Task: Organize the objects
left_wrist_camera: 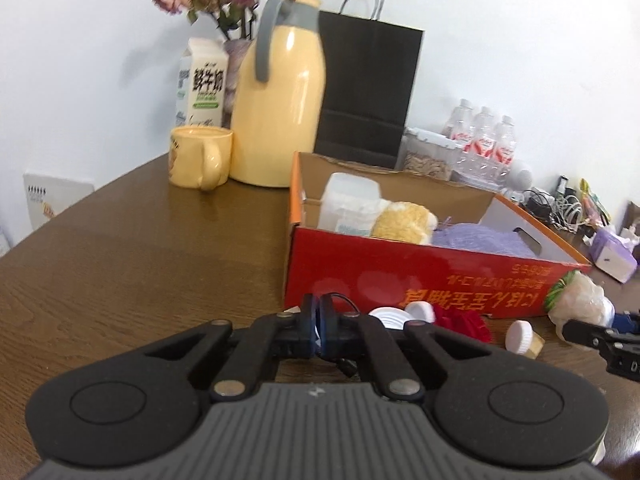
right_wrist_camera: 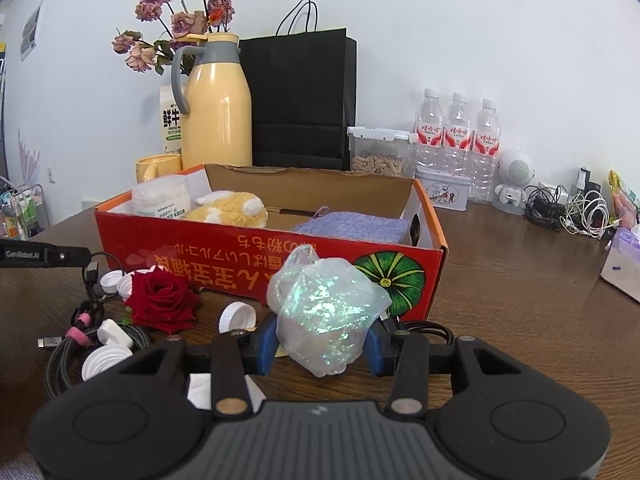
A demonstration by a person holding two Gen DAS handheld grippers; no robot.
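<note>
A red cardboard box (right_wrist_camera: 224, 248) stands on the brown table and holds a white tub (right_wrist_camera: 160, 200), a yellow plush toy (right_wrist_camera: 228, 210) and a purple cloth (right_wrist_camera: 352, 226). My right gripper (right_wrist_camera: 322, 338) is shut on a crumpled iridescent plastic wrap (right_wrist_camera: 324, 312), just in front of the box. My left gripper (left_wrist_camera: 318, 326) is shut with its pads nearly touching; a thin dark cable (left_wrist_camera: 344, 300) runs by its tips, and I cannot tell if it is pinched. A red rose (right_wrist_camera: 162, 300), white caps (right_wrist_camera: 236, 316) and a braided cable (right_wrist_camera: 76, 344) lie at the box's front left.
Behind the box stand a yellow thermos (right_wrist_camera: 218, 108), a yellow mug (left_wrist_camera: 200, 156), a milk carton (left_wrist_camera: 204, 84), dried flowers, a black paper bag (right_wrist_camera: 304, 100), a container of seeds (right_wrist_camera: 378, 152) and three water bottles (right_wrist_camera: 458, 136). Chargers and a tissue box (right_wrist_camera: 622, 268) lie right.
</note>
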